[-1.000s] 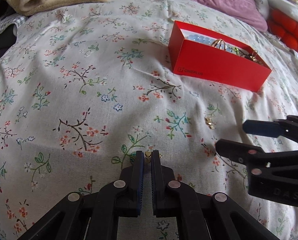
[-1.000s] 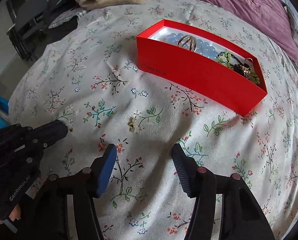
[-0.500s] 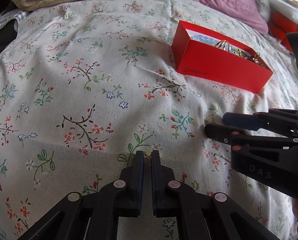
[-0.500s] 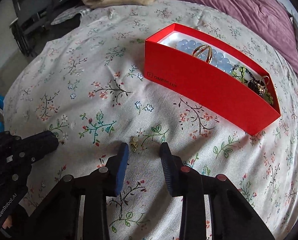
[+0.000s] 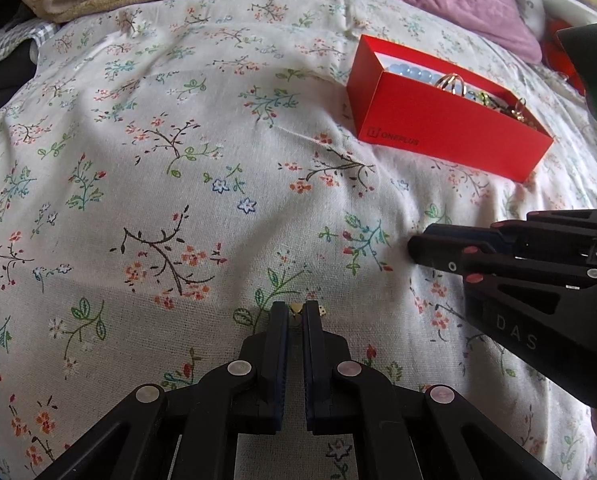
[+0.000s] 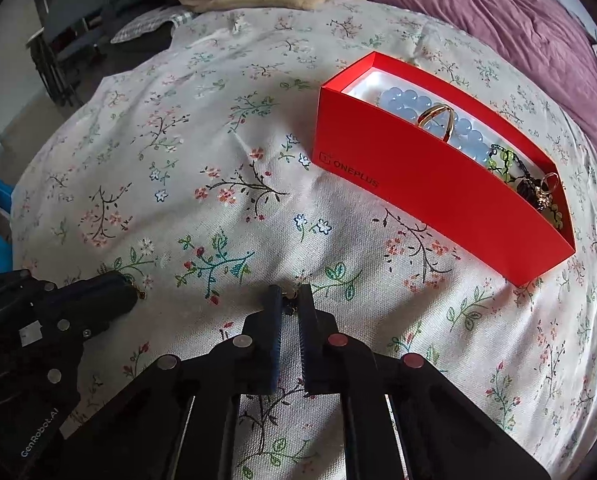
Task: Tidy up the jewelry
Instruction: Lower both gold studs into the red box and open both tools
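Gold earring (image 6: 289,303) now pinched: right tool (image 6: 290,300) has just closed on it.
Left tool (image 5: 297,312) pinches another gold piece (image 5: 296,309) on the bed (image 5: 178,128); both look ready for the red box (image 6: 438,184).

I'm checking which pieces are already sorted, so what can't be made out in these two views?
- Small gold piece in the left gripper, left wrist view: too small to name, mostly hidden by the fingers.
- Tiny gold piece in the right gripper, right wrist view: its shape is hidden the same way.
- Red cardboard box, both views: its near wall hides the lower contents.
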The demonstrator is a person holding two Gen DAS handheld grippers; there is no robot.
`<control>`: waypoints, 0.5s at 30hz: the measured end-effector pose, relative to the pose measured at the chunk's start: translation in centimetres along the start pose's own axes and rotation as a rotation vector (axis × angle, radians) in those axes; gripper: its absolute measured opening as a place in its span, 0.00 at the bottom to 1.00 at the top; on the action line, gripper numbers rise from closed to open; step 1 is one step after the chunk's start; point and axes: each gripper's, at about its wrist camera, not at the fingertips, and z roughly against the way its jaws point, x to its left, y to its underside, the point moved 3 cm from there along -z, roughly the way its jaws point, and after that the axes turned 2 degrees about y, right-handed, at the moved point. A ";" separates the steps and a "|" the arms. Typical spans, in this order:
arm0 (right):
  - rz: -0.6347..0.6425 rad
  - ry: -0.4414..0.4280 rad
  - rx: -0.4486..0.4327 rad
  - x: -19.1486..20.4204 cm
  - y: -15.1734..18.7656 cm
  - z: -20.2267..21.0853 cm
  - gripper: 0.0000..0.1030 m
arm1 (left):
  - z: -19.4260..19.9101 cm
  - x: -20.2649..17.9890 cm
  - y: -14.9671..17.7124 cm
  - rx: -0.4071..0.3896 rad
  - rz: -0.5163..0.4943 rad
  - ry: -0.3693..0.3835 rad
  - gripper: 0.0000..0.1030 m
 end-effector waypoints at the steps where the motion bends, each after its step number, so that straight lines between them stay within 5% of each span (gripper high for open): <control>1: -0.001 -0.003 0.002 0.0 0.0 0.1 0.08 | 0.0 0.0 0.0 -0.001 -0.004 -0.001 0.02; 15: -0.047 -0.019 -0.020 -1.3 1.3 3.5 0.08 | 0.6 -0.8 -0.6 -0.010 -0.032 0.005 0.02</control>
